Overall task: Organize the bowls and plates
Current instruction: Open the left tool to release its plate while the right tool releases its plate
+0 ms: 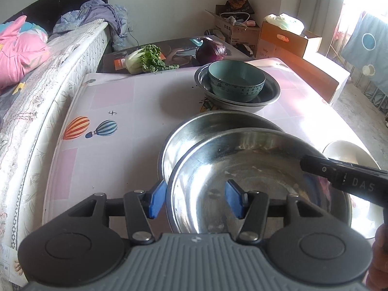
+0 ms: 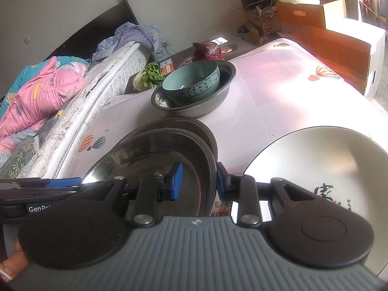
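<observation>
- My left tongs [image 1: 195, 200] straddle the near left rim of the upper steel bowl [image 1: 254, 181]; the blue pads stand apart on either side of the rim, not pressing it.
- My right tongs [image 2: 197, 181] straddle that bowl's right rim, parted, the pads loose around it.
- The upper steel bowl sits tilted in a second steel bowl [image 1: 194, 131] on the counter [image 1: 121, 97].
- Farther back, a teal bowl [image 1: 236, 80] rests inside a steel basin [image 1: 271, 97].
- A white plate [image 2: 315, 155] with black characters lies to the right, near the bowls.
- Leafy greens [image 1: 148, 58] and a purple cabbage [image 1: 211, 52] lie beyond the counter.
</observation>
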### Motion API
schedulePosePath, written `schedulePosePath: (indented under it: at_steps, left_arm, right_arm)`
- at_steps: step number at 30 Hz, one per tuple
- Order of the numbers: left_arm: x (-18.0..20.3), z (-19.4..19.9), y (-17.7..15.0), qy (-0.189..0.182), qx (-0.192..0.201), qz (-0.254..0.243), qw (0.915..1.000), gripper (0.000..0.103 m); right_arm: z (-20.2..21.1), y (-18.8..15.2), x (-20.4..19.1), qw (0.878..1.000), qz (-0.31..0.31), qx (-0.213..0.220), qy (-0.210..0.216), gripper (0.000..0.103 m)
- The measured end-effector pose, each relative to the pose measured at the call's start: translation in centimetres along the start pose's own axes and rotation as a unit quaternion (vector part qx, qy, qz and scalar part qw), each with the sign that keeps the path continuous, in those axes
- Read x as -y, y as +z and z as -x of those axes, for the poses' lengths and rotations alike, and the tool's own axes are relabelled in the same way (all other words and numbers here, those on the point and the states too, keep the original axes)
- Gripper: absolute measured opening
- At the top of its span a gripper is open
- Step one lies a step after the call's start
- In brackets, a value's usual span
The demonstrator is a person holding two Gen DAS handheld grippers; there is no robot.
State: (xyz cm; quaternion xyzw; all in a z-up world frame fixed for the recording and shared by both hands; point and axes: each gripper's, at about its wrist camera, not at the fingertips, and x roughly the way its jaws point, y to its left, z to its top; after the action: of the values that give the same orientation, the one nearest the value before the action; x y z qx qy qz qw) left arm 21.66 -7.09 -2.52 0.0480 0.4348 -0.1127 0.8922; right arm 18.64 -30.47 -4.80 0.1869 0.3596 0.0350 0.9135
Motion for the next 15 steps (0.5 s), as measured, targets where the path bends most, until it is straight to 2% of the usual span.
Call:
schedulePosePath:
  at_steps: [3, 5, 11, 15]
  left_arm:
    - [0.1, 0.6, 0.0, 0.001, 0.006, 0.0, 1.0, 0.06]
    - [0.0, 1.2, -0.1, 0.002, 0.01, 0.002, 0.9999, 0.062]
    - [0.6, 3.4, -0.7, 0.001, 0.027, -0.003, 0.9996, 0.07]
    - [2.3, 4.9, -1.7, -0.024, 0.042, -0.022, 0.9986, 0.078]
  right_arm:
    - [0.3, 0.1, 0.1, 1.0, -0.002, 0.006, -0.001, 0.036]
    - [0.6, 0.1, 0.1, 1.0, -0.001, 0.011, -0.004, 0.045]
    - [3.4, -0.5, 1.3, 0.999, -0.012, 0.04, 0.001, 0.046]
    - [6.9, -1.4, 3.8, 0.997, -0.023, 0.072, -0.013, 0.046]
